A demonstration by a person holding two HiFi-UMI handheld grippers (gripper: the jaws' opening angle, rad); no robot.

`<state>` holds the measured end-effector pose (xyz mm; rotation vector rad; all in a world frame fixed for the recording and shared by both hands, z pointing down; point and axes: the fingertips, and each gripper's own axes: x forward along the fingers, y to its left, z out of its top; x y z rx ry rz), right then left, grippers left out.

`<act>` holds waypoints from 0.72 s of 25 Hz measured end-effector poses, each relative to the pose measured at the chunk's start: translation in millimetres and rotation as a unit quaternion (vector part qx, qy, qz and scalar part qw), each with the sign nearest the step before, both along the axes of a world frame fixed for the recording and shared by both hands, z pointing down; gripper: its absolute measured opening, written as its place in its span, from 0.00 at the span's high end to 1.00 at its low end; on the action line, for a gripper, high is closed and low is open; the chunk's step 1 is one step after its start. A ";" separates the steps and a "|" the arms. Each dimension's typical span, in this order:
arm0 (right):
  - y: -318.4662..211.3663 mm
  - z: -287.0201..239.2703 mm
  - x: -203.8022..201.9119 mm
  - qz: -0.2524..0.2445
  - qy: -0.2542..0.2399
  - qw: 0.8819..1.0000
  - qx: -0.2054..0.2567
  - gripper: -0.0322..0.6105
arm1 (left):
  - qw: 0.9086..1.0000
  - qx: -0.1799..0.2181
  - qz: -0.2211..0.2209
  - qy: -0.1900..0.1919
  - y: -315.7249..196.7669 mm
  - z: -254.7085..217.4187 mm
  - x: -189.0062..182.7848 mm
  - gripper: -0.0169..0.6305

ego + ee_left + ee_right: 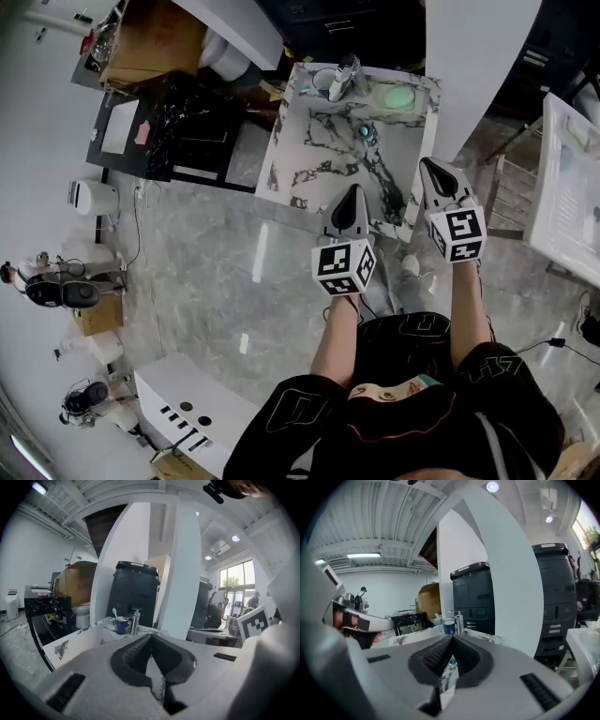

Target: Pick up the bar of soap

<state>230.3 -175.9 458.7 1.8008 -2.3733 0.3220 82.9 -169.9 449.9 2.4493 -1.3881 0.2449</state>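
Note:
A pale green bar of soap (400, 97) lies in a dish at the far right corner of the marble sink counter (309, 159). My left gripper (352, 193) hovers over the counter's near edge, shut and empty. My right gripper (429, 167) hangs by the counter's right edge, also shut with nothing in it. Both are well short of the soap. In the left gripper view the jaws (151, 637) meet in front of a blue cup (122, 624). In the right gripper view the jaws (452, 639) meet below the cup (449, 627) and faucet (458, 619). Neither gripper view shows the soap.
A blue cup (324, 82) and a chrome faucet (349, 75) stand at the counter's far edge; a teal drain plug (364, 131) sits in the basin. A white column (478, 66) rises right of the counter. A black table (159, 122) and a cardboard box (155, 42) are to the left.

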 end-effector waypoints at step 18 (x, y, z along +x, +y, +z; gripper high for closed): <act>-84.7 3.6 27.1 -0.030 0.093 0.995 -0.019 0.94 | 0.998 -0.035 0.051 0.021 -63.9 34.5 22.0 0.96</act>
